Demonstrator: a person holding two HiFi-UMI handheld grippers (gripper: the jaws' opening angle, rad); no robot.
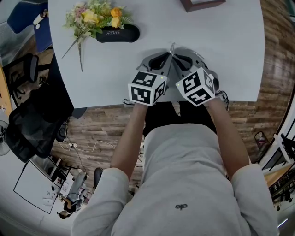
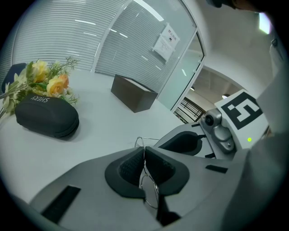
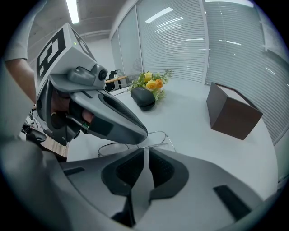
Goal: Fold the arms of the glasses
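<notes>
Thin wire-framed glasses pinched in left gripper, frame running lengthwise along its jaws, pointing away from person. Right gripper jaws closing to a narrow slit, wire at tips.

White table. Far left: flowers, with a black case just beside them. Brown box at the far edge. Near middle: left gripper and right gripper meet tip to tip at the thin wire glasses. Right jaws closing; wire between them not discernible.

Head view looks steeply down; gripper views (close) apparently share the table.
</notes>
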